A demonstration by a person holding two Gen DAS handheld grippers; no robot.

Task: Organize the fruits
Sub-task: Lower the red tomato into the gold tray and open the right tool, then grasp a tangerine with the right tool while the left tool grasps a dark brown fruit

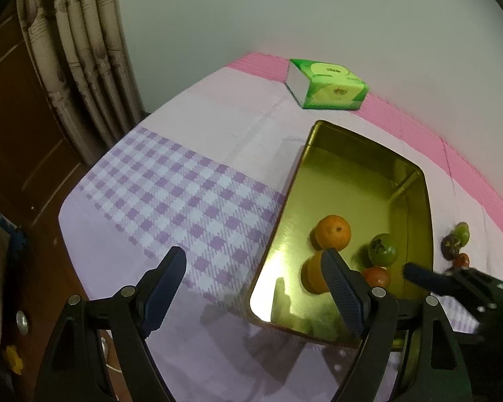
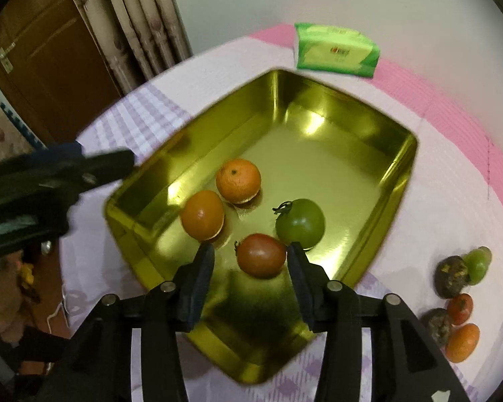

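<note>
Fruits lie in the gold tray (image 2: 379, 197): the right gripper (image 2: 251, 261) stands spread around a red tomato (image 2: 261, 255), pads clear; the left gripper (image 1: 255, 264) hangs spread, empty.

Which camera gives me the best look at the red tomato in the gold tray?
The right wrist view: the round red tomato lies whole and close on the shiny gold metal tray floor. In the left wrist view, that tomato is partly hidden behind a black finger.

left gripper (image 1: 253, 266) open above checked cloth (image 1: 171, 197), gold tray (image 1: 335, 171) holding two oranges (image 1: 333, 232), green tomato (image 1: 382, 249), red tomato (image 1: 376, 276), green box (image 1: 325, 83) behind
</note>
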